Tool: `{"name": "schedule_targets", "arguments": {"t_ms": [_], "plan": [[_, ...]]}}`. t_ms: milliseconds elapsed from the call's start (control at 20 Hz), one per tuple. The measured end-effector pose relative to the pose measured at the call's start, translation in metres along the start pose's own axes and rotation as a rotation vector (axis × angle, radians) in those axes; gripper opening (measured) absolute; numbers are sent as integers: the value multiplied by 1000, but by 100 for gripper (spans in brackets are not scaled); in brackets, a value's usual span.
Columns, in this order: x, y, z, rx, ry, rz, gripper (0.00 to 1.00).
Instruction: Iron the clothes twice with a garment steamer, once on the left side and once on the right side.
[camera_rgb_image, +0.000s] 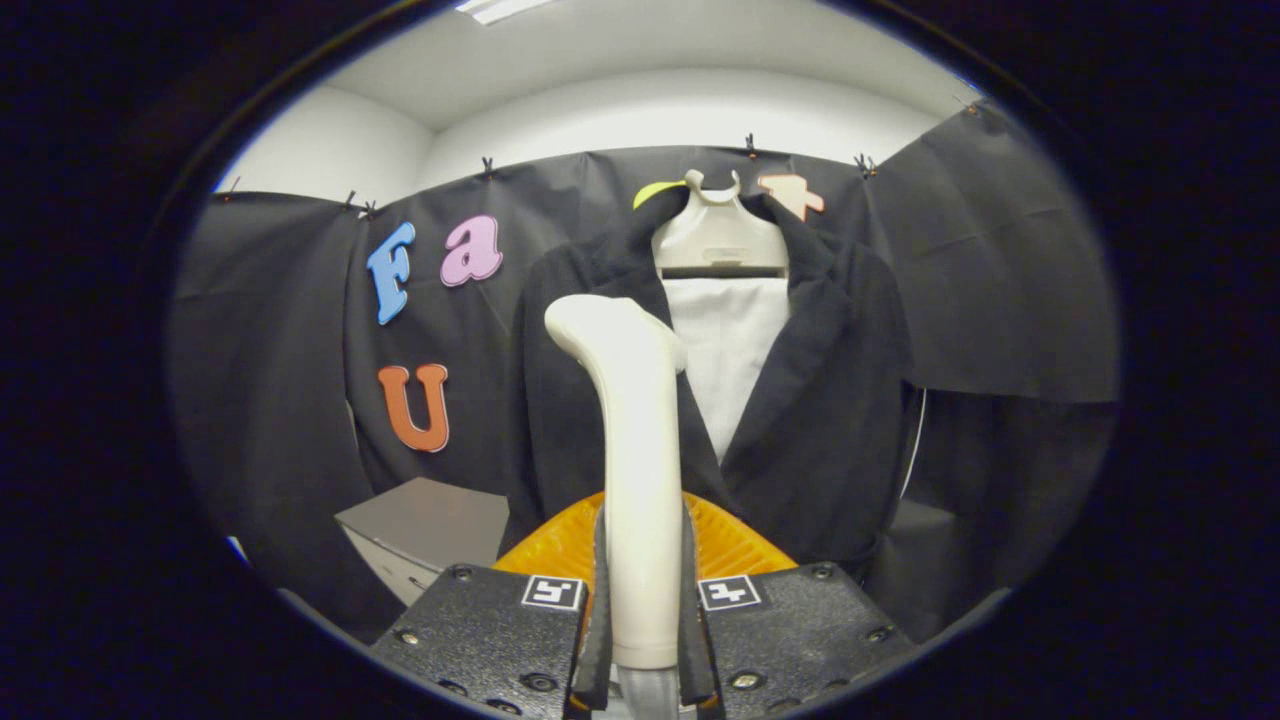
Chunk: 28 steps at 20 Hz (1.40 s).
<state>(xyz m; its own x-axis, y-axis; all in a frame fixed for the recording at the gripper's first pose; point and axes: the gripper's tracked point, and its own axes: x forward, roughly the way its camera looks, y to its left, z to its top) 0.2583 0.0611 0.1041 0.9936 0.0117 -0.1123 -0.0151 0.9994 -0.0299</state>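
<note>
To the left, beyond the claw, a grey box (425, 520) sits low against the booth's black cloth wall. Next comes the dark jacket (820, 400), hung open on a pale hanger (718, 240) over a white panel (727, 345); its left front panel falls just behind the steamer's head, its right panel hangs further off to the right. The claw (643, 620) is clenched on the garment steamer (635, 450), both fingers pressing the sides of its pale handle low down. The steamer's long axis runs upright, straight up from between the fingers, its head bending over toward the left lapel. An orange ribbed part (730, 545) shows behind the handle, just above the fingers; what it belongs to I cannot tell. The garment lies straight ahead of the claw and slightly right of the steamer's head. My judgement: the head is near the left panel, though whether it touches the cloth cannot be told, so a vertical stroke on that side looks the readier move, with the right panel needing a shift across.
</note>
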Motion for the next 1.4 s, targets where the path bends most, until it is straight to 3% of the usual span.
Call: {"name": "schedule_targets", "arguments": {"t_ms": [1400], "plan": [[-39,-17,-194,-17,268,-121,29]]}}
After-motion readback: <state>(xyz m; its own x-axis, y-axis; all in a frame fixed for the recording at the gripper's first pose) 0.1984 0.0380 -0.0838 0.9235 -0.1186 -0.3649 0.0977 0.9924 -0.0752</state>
